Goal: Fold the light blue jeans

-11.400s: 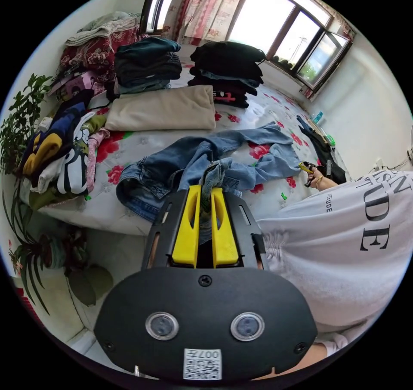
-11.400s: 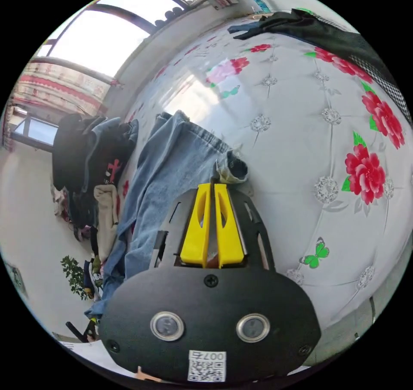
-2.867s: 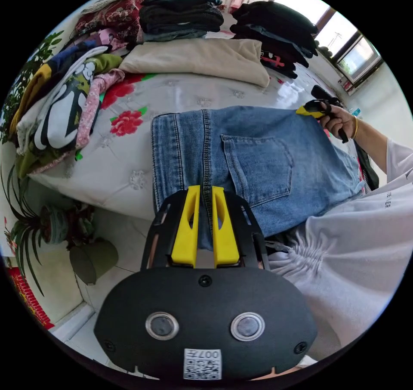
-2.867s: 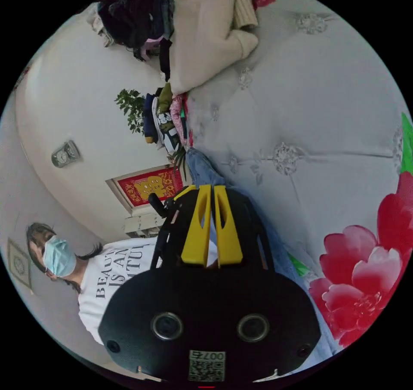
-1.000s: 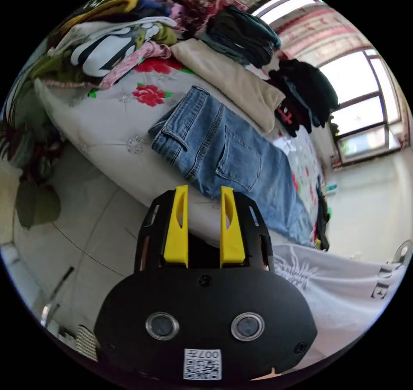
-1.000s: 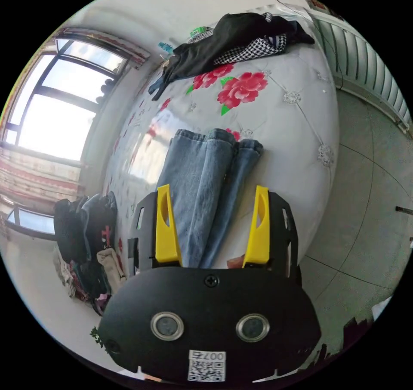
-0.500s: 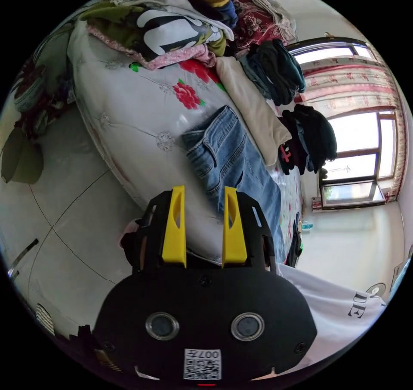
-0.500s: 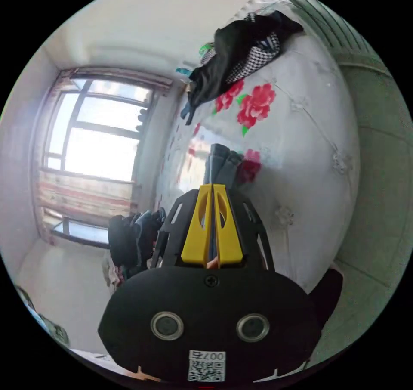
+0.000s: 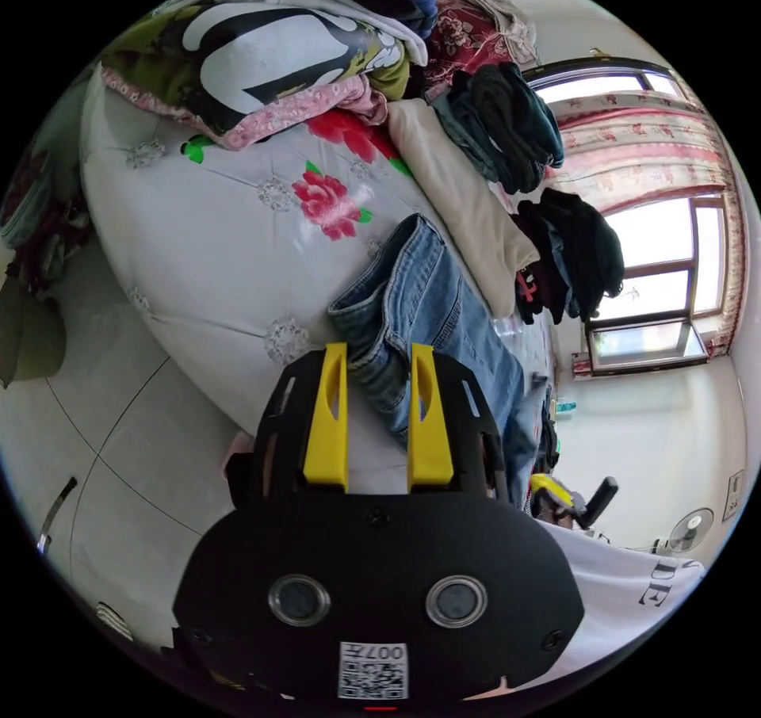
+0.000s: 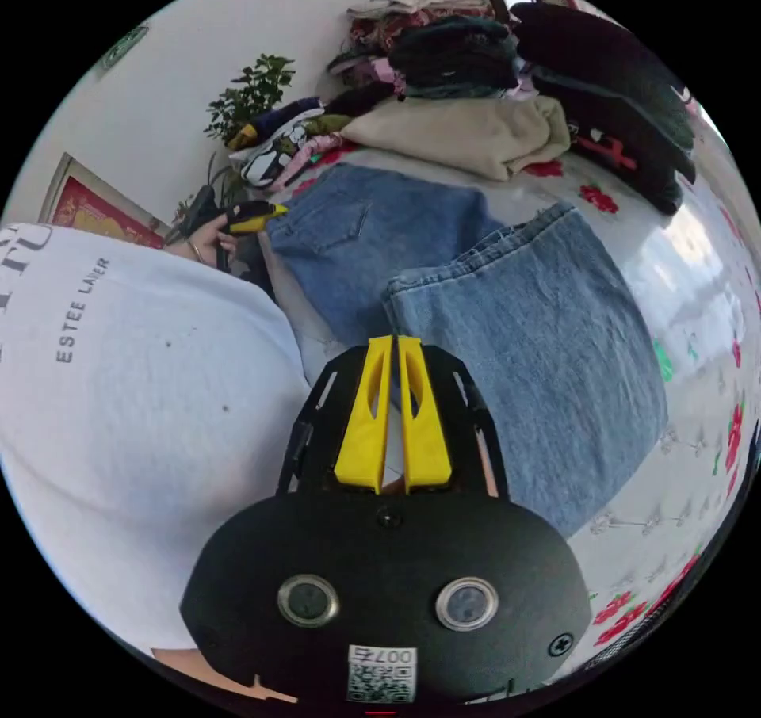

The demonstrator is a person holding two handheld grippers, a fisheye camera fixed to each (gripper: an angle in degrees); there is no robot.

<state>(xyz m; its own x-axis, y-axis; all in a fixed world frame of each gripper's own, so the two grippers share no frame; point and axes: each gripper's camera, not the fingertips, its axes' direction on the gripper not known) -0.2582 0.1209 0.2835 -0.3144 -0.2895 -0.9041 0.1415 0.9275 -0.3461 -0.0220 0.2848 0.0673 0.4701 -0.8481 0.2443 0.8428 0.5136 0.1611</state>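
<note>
In the right gripper view the right tongs [image 10: 389, 339] are clamped on the hem of the jeans [image 10: 523, 337], though the pinched edge sits behind the yellow jaws, and a white shirt [image 10: 119, 369] covers the near edge of the bed [image 10: 697, 274]. The jeans lie along the flowered bed, leg end doubled toward the waist. In the left gripper view the left tongs [image 9: 379, 347] stand apart over the waistband [image 9: 372, 322], gripping nothing. A beige garment [image 9: 468, 203] and dark clothing stacks [image 9: 571, 250] lie beyond.
</note>
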